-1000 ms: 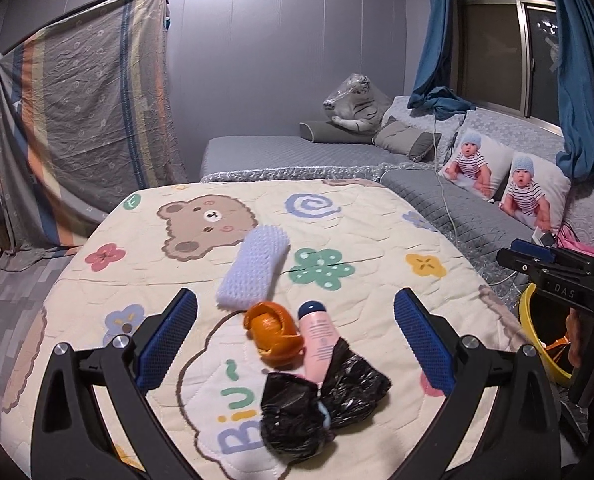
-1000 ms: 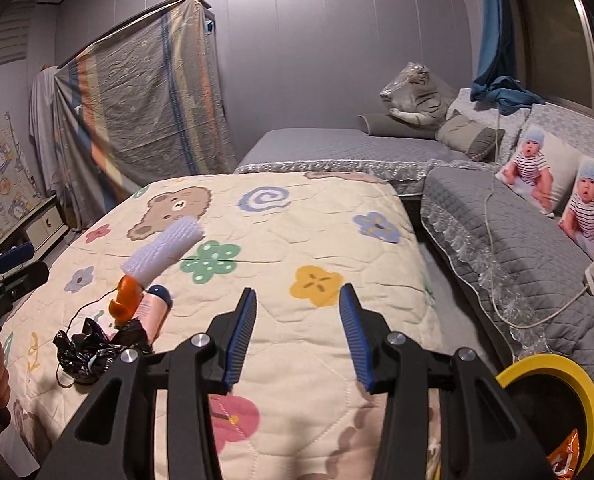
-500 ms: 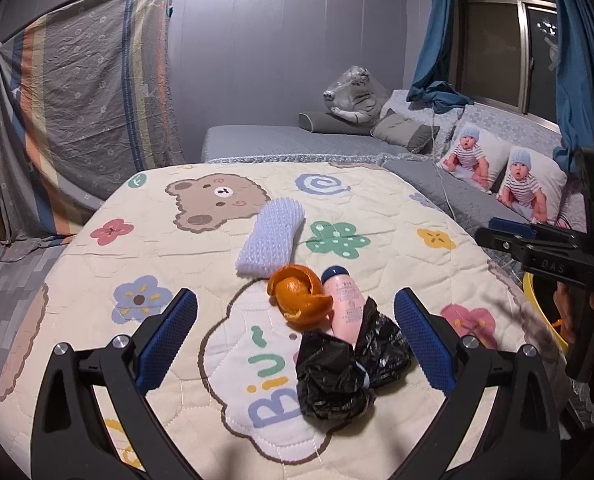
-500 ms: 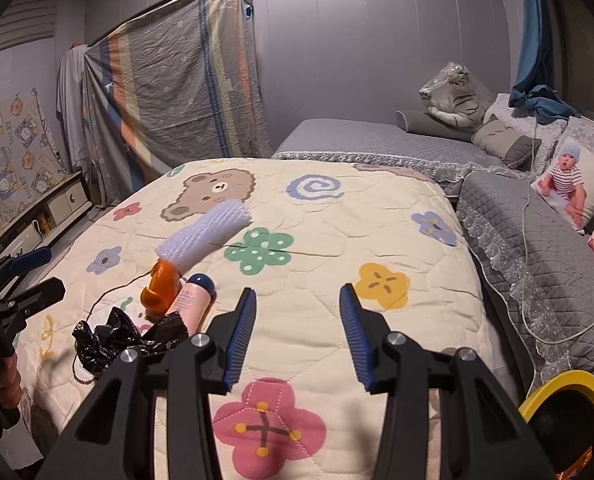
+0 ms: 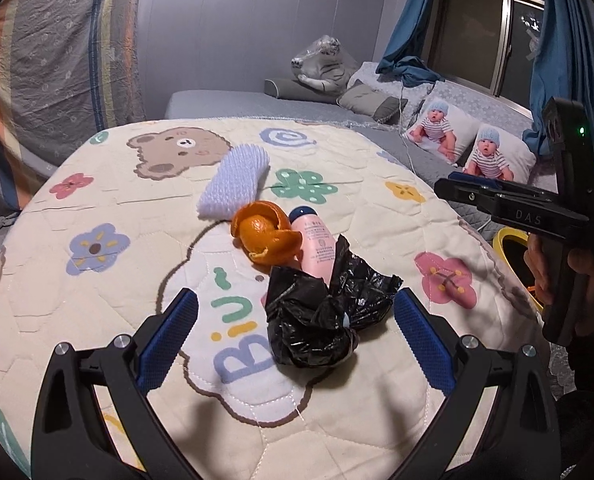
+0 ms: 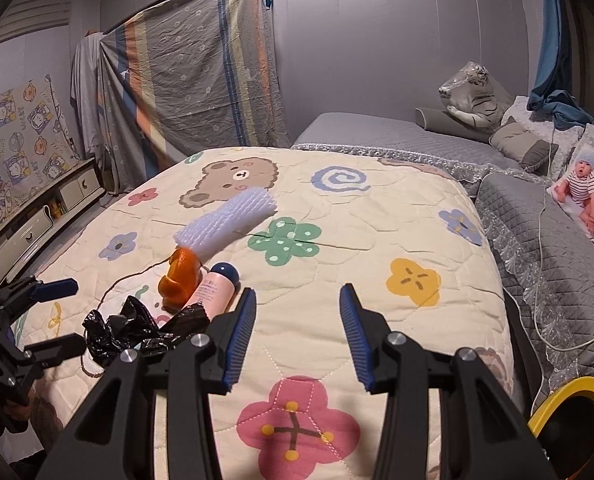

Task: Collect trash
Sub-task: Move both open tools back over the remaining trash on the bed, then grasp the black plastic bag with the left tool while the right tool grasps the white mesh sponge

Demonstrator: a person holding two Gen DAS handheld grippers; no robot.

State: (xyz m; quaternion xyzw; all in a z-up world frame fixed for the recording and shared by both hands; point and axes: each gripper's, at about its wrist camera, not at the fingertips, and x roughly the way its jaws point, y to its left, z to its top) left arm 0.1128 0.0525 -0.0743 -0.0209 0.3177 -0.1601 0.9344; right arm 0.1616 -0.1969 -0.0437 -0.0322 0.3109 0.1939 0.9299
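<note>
A crumpled black plastic bag (image 5: 325, 312) lies on the quilt, with a pink bottle (image 5: 315, 242), an orange peel (image 5: 265, 232) and a white foam net sleeve (image 5: 235, 186) behind it. My left gripper (image 5: 295, 338) is open and empty, its jaws on either side of the black bag, just short of it. My right gripper (image 6: 297, 328) is open and empty above the quilt, right of the pile: black bag (image 6: 137, 328), pink bottle (image 6: 213, 290), orange peel (image 6: 179, 276), foam sleeve (image 6: 225, 220). The left gripper shows in the right wrist view (image 6: 53, 316).
A yellow-rimmed bin (image 6: 573, 412) stands on the floor off the bed's right edge; it also shows in the left wrist view (image 5: 511, 240). A grey sofa bed (image 6: 545, 240) with pillows is to the right. A low cabinet (image 6: 37, 216) stands on the left.
My left gripper has moved forward and down toward the black bag. My right gripper has swung left from the bin toward the pile. Both stay open.
</note>
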